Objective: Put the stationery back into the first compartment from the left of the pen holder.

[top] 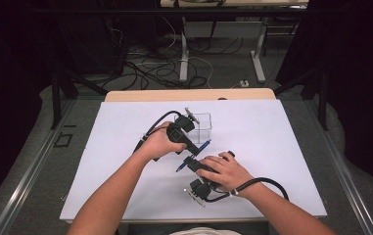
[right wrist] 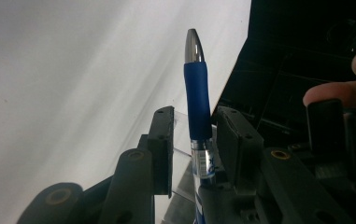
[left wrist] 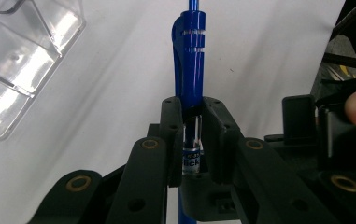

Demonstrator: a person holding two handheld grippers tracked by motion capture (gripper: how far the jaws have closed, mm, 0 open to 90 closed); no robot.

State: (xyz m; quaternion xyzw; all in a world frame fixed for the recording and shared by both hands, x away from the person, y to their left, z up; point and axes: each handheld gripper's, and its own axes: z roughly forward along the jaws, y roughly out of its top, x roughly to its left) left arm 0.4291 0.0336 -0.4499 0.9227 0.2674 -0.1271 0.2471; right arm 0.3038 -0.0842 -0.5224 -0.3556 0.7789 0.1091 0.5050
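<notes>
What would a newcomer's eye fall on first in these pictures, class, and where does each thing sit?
First, the blue plastic ballpoint pen near the middle of the white table sheet, held between the person's two hands. The left claw is shut on its barrel just below the clip; in the right gripper view the right claw stands around its blue rubber grip, with a gap on one side. Behind sits a clear plastic box.

Clear box on white table
</notes>
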